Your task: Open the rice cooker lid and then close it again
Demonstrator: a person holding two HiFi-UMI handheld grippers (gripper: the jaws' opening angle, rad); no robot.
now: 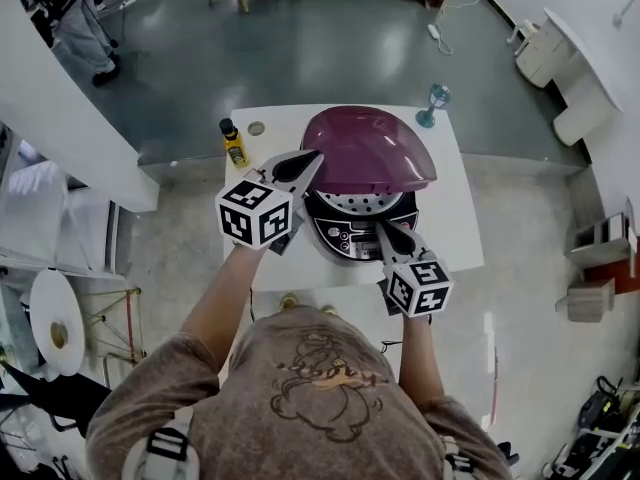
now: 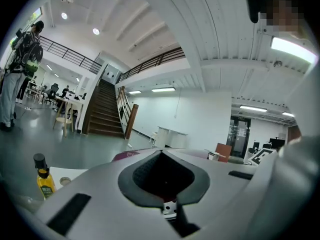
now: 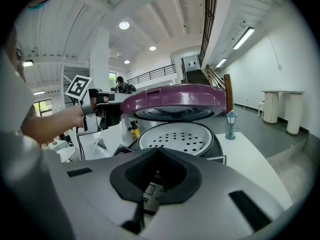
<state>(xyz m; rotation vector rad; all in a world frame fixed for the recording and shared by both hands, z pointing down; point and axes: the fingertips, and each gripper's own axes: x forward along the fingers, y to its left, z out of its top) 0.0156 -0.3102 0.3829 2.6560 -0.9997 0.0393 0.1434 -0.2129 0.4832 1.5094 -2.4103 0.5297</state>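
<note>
**Progress.** The opening step is judged to be under way but not finished. The purple lid [image 1: 368, 148] of the rice cooker [image 1: 352, 236] is raised part way on its rear hinge. It is held at a shallow angle above the pot, which stands on the white table [image 1: 455, 223]. The perforated inner plate [image 3: 177, 136] is exposed beneath the lid. Full opening and the whole closing step are left to be done.

**Left gripper [image 1: 306, 160].** The jaws are closed together and nothing is gripped between them. The tips are set against the lid's left rim, seemingly from beneath.

**Right gripper [image 1: 390, 234].** The jaws are likewise closed and empty. The tips are placed at the cooker's front panel, though contact there cannot be confirmed.

**Views compared.**
- **Right gripper view:** The gap between lid and pot, and the lid's underside, are shown only here. The left gripper's meeting with the rim is also shown side-on.
- **Head view:** The lid is seen from above and most of the pot is masked. The table layout is given, with a yellow bottle [image 1: 234, 144] near the far left corner and a small stemmed ornament [image 1: 436, 101] at the far right corner.
- **Left gripper view:** Only a sliver of the lid is seen past the jaws. The rest is taken up by the hall, with a staircase [image 2: 102, 111] and a standing person [image 2: 17, 79].
</note>
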